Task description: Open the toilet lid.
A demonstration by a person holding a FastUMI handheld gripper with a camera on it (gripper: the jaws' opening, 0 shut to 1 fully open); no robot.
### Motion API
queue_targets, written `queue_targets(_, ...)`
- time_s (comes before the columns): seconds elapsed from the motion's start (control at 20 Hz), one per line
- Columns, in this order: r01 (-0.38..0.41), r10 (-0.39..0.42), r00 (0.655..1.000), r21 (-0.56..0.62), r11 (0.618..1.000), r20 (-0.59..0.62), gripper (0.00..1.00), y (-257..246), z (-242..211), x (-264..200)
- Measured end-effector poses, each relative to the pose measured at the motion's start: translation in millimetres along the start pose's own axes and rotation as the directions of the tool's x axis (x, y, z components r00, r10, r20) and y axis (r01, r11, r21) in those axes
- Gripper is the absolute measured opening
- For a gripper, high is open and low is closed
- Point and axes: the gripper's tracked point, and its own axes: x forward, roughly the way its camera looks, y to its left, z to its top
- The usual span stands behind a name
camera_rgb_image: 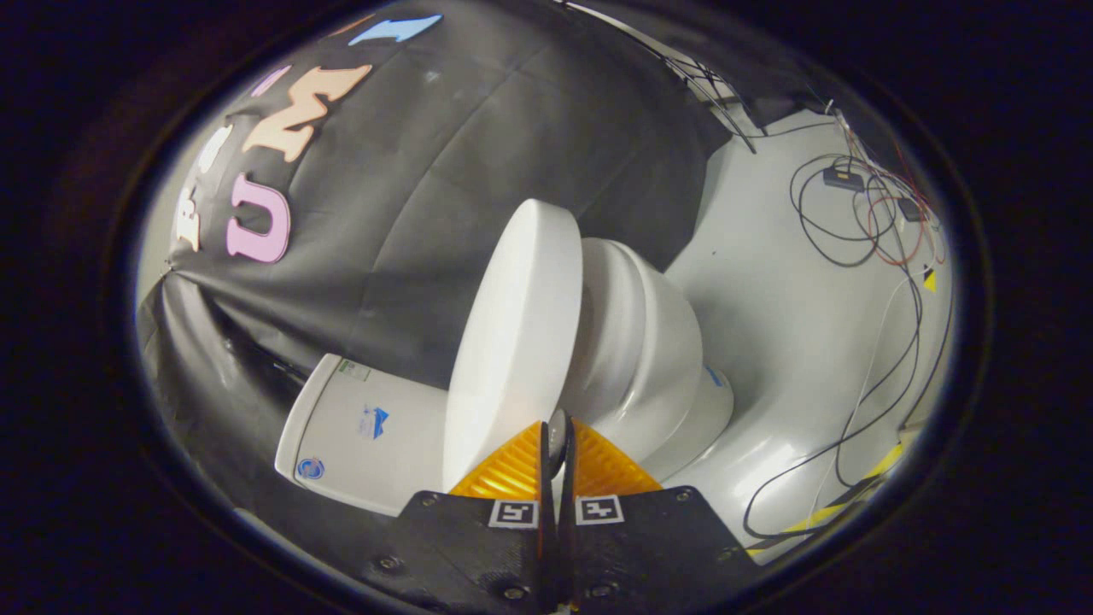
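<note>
Lifting view of a toilet lid (512,342), raised partway and pinched at its edge by the gripper (557,444).

Gripper view: at the lower centre of the frame, the jaws are clenched on the lid's thin rim. The lid stands tilted through the middle of the frame, with the bowl (649,350) to its right and the cistern (359,436) at lower left. Loose cables (862,222) trail across the pale floor (768,307) at right.
</note>
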Motion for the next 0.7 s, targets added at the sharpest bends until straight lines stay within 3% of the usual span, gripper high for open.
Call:
queue_targets(0.35,-0.023,0.033,0.998,-0.188,0.982,0.051,0.01,50.0,15.7,-18.3)
queue_targets(0.7,0.024,0.015,0.994,-0.371,0.928,0.104,0.02,102.3,21.3,-32.3)
